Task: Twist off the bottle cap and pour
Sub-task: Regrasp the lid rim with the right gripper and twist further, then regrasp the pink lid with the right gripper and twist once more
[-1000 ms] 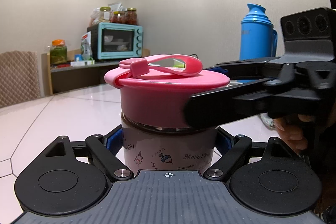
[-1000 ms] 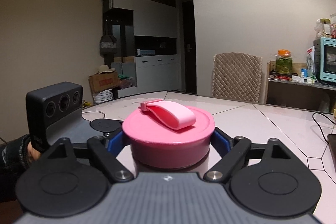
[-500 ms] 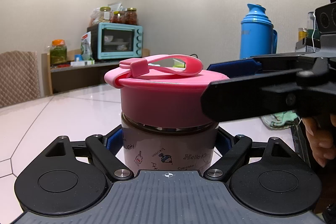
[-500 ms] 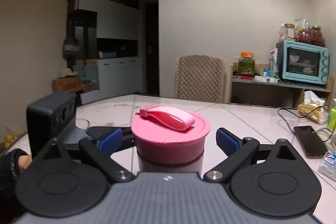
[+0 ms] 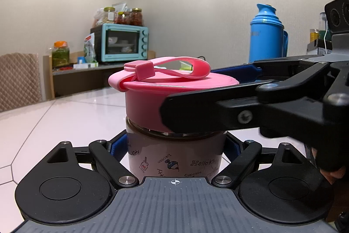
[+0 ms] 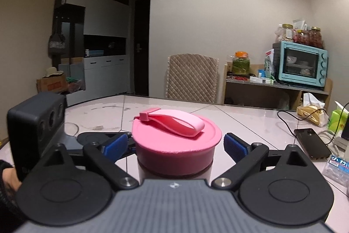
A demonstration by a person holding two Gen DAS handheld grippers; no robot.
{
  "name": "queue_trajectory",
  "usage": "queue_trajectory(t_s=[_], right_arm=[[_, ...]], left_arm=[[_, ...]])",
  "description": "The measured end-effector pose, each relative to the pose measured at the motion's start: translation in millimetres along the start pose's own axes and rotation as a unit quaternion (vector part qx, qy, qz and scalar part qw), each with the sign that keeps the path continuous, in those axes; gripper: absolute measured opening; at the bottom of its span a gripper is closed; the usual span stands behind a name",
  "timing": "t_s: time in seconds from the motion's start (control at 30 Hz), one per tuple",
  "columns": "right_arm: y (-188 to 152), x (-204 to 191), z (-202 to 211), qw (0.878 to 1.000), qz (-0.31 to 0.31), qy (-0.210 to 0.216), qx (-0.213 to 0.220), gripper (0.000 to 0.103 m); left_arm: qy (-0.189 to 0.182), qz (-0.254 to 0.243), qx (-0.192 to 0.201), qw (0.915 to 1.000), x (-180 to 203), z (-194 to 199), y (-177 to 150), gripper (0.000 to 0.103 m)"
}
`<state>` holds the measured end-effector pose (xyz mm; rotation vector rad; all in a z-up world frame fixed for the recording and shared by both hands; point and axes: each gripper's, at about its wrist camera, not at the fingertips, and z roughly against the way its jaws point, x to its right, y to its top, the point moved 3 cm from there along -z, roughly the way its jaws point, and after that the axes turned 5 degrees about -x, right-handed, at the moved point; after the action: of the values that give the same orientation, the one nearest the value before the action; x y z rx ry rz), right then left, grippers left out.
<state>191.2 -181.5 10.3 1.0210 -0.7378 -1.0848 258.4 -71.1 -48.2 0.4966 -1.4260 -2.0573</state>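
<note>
Jaws of the left gripper are clenched on the body of the bottle, with a blue pad pressed against each side of the printed wall just below the cap. Jaws of the right gripper are released: in the right wrist view its blue pads are seen standing apart from the pink cap, one on either side, with a gap visible at each. From the left wrist view the right gripper is seen reaching in from the right at cap height, one black finger crossing in front of the cap's side. The bottle is held upright above the white tiled counter; whether its base touches the surface cannot be told. The cap is seated on the bottle, its pink strap loop lying across the top. A blue thermos and a teal toaster oven are noted in the background, and a phone lies on the counter.
</note>
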Motion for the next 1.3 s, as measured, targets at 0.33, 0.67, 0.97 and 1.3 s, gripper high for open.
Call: queue_trajectory(t_s=[0.33,0.67,0.97,1.3], right_arm=[[-1.9,-3.0,-5.7,1.0,-0.008,-0.024,0.001,0.088],[-2.1,11.9,-4.9,0.999,0.011,0.037,-0.003,0.085],[3.6,51.1,-11.5,0.983,0.043,0.18,-0.009,0.085],[7.5,59.0,-8.1,0.977,0.05,0.206,-0.01,0.092]], left_arm=[[0.0,0.0,0.0,1.0,0.3,0.1,0.0,0.09],[-0.001,0.001,0.0,1.0,1.8,-0.2,0.2,0.09],[-0.001,0.001,0.0,1.0,2.9,-0.1,0.3,0.09],[-0.001,0.001,0.0,1.0,1.6,0.1,0.4,0.09]])
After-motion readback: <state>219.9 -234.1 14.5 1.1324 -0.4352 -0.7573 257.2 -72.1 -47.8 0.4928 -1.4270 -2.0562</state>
